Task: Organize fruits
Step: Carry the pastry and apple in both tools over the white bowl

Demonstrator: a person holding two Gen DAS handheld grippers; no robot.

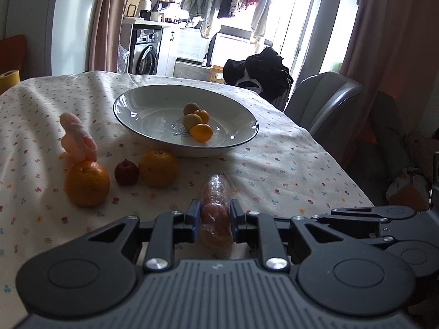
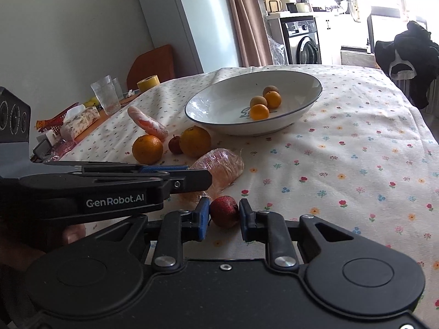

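My left gripper (image 1: pixel 214 215) is shut on a plastic-wrapped orange-pink fruit (image 1: pixel 215 208) that lies on the flowered cloth; in the right wrist view the same gripper (image 2: pixel 192 174) holds the near end of this wrapped fruit (image 2: pixel 223 166). My right gripper (image 2: pixel 224 213) is shut on a small dark red fruit (image 2: pixel 223 210) at the table's near side. A white bowl (image 1: pixel 148 104) with a dark rim (image 2: pixel 219 101) holds several small orange and brown fruits (image 1: pixel 198 122). In front of it lie two oranges (image 1: pixel 86 182) (image 1: pixel 158 167), a small red apple (image 1: pixel 126 172) and a pink wrapped fruit (image 1: pixel 78 137).
Glasses (image 2: pixel 105 93), a yellow tape roll (image 2: pixel 148 82) and a tissue pack (image 2: pixel 79 119) stand along the table's left side. A grey chair (image 1: pixel 323 101) and a black garment (image 1: pixel 260 74) are beyond the far right edge. Bare cloth (image 2: pixel 356 164) stretches right of the bowl.
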